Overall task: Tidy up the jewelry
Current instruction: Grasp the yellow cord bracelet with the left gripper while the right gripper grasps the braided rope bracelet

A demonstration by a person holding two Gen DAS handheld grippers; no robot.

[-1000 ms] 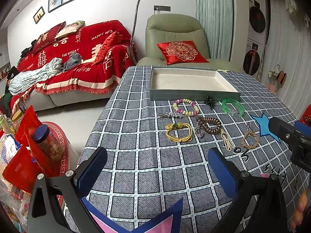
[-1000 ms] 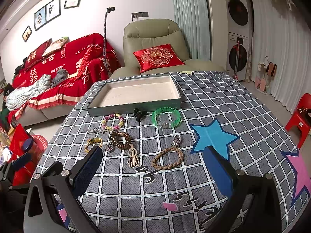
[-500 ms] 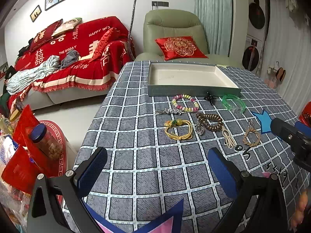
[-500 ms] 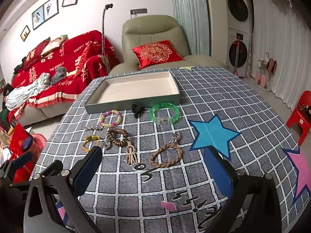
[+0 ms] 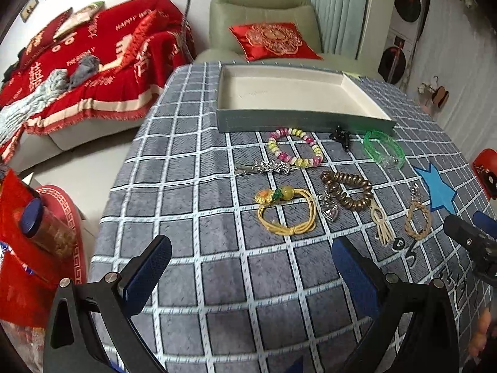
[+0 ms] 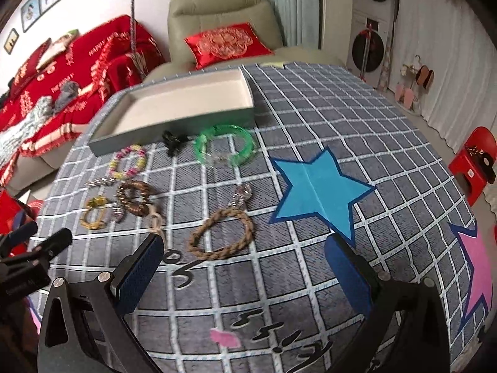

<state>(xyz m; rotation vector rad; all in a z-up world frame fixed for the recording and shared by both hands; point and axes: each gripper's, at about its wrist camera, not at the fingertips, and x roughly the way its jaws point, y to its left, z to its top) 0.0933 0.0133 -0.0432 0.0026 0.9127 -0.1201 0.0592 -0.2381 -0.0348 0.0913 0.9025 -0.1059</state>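
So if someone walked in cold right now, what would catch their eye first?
Probably the jewelry scattered on the checked tablecloth: a green bangle, a pink-and-yellow bead bracelet and a braided rope bracelet, all just in front of the empty tray. Then the big blue star printed on the cloth, right of the jewelry.

A tray [image 5: 306, 122] sits at the far side of the surface [image 5: 192, 258]. Just before its near wall lie, left to right, a bead bracelet [image 5: 295, 150], a clip [image 5: 340, 135] and a bangle [image 5: 384, 150]. A hairpin [image 5: 264, 168] lies at the bead bracelet's near left. Nearer still, left to right, lie a cord band [image 5: 287, 209], a heart charm [image 5: 329, 209], a coil bracelet [image 5: 348, 189] with a tassel [image 5: 382, 223], and a rope bracelet [image 6: 222, 233]. A star patch [image 6: 320, 191] lies right of the rope bracelet. Behind the surface stands an armchair [image 5: 264, 9] with a cushion [image 5: 273, 40] on it; a sofa [image 5: 77, 59] stands to its left.
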